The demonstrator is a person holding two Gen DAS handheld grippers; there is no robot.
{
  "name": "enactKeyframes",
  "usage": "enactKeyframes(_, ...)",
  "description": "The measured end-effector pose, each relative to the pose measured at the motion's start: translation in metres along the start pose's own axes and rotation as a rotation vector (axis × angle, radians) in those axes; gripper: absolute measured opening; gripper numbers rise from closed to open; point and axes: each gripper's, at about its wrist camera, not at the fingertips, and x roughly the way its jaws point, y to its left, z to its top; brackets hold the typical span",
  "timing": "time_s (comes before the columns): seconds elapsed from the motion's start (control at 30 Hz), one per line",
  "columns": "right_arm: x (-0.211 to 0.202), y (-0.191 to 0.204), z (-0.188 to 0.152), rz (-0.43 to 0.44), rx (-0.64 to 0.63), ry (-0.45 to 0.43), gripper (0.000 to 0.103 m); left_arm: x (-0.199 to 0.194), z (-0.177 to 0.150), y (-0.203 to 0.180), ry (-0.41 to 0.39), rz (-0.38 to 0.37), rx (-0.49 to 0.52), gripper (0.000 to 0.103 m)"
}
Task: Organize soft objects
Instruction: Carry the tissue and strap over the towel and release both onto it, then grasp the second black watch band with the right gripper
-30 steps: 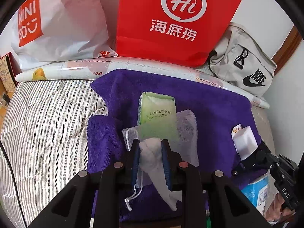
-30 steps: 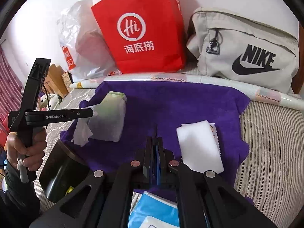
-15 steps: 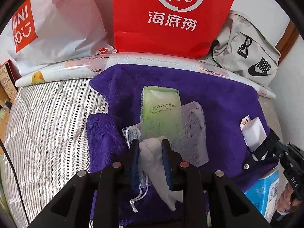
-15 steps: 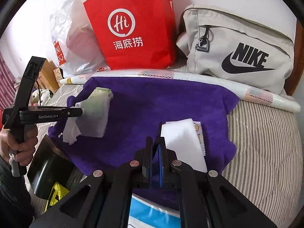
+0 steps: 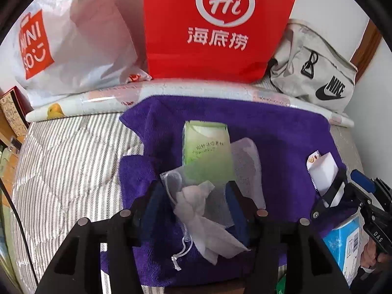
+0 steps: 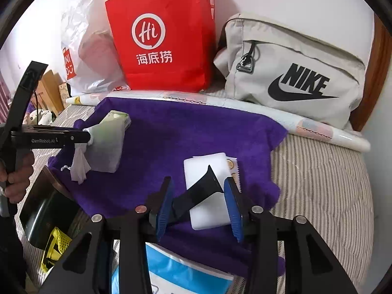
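A purple towel lies spread on the striped bed, also in the right wrist view. A green tissue pack sits partly inside a white mesh drawstring pouch on the towel. My left gripper is open, its blue pads on either side of the pouch's bunched neck. In the right wrist view the pouch hangs at the left gripper's tips. My right gripper is open over a white sponge block on the towel.
A red Hi paper bag, a white Miniso bag and a grey Nike bag stand along the wall behind a rolled mat. A blue tissue pack lies near me. A black bin is at the bed's left edge.
Both grippers have opened. The left one let go of the pouch's neck. The right one moved forward over the white sponge.
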Motion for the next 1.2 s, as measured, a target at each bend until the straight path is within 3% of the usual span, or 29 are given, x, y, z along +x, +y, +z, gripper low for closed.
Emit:
enactKeyframes(0.07, -0.006, -0.001, -0.001, -0.009, 0.003, -0.01, 0.051, -0.006, 0.0, 0.003, -0.006, -0.004, -0.009, 0.052)
enactKeyframes(0.3, -0.037, 0.007, -0.008, -0.033, -0.006, -0.056, 0.052, -0.034, -0.011, 0.008, -0.033, -0.004, -0.023, 0.052)
enactKeyframes(0.53, -0.069, 0.034, -0.029, 0.065, -0.044, -0.074, 0.052, -0.067, -0.035, 0.006, -0.051, -0.013, -0.032, 0.052)
enactKeyframes(0.7, -0.083, 0.064, -0.053, 0.149, -0.076, -0.035, 0.034, -0.095, -0.065, 0.01, -0.076, -0.005, -0.042, 0.052)
enactKeyframes(0.9, -0.096, 0.094, -0.082, 0.22, -0.09, 0.002, 0.032, -0.118, -0.109, 0.014, -0.076, -0.008, -0.047, 0.052)
enactKeyframes(1.0, -0.098, 0.108, -0.093, 0.224, -0.114, 0.01, 0.022, -0.123, -0.129, 0.018, -0.071, -0.012, -0.058, 0.052)
enactKeyframes(1.2, -0.086, 0.127, -0.104, 0.211, -0.154, 0.055, 0.021, -0.119, -0.159, 0.024, -0.049, -0.013, -0.071, 0.052)
